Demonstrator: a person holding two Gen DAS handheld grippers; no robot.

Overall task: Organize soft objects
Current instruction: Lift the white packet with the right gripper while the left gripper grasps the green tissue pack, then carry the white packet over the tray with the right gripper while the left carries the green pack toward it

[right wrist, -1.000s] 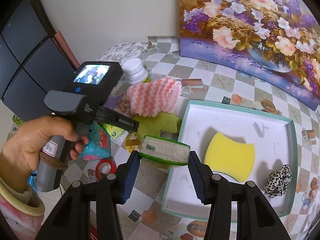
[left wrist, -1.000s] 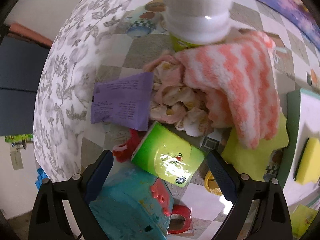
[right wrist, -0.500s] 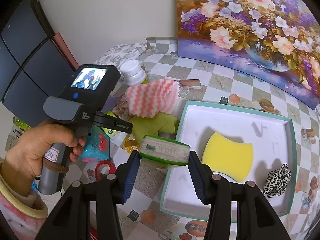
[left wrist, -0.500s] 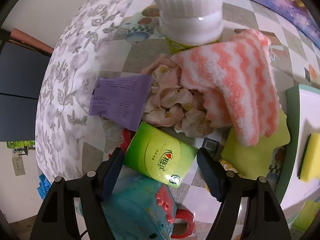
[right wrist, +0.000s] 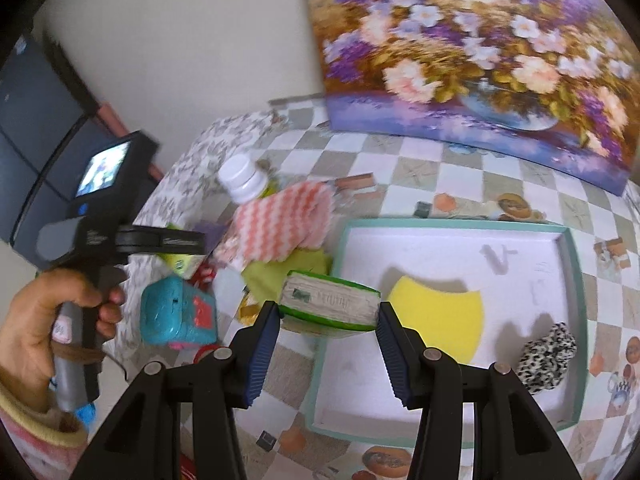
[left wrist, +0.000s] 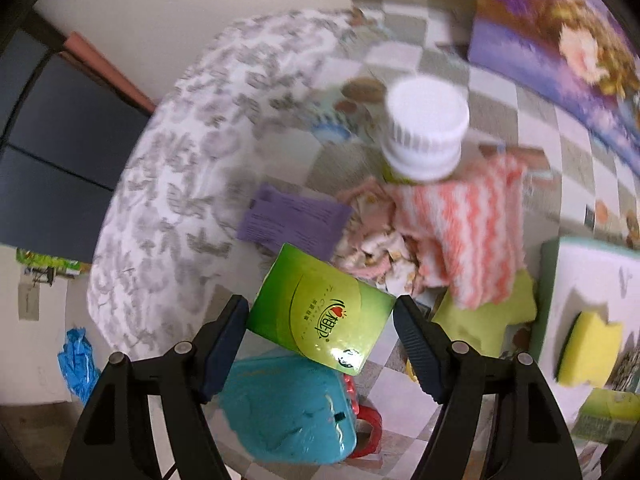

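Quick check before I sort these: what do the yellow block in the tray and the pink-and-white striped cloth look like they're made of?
The yellow block looks like foam sponge: matte, with a wavy cut edge and a dark scouring layer visible in the left wrist view. The striped cloth looks like fluffy microfibre or terry: fuzzy pile, soft drape over the heap. Both seem soft.

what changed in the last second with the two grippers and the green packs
The left gripper closed on the green tissue pack and lifted it off the clutter, above the teal toy. The right gripper kept its grip on its green pack and shifted toward the tray. Yellow sponge, leopard scrunchie and striped cloth stayed.
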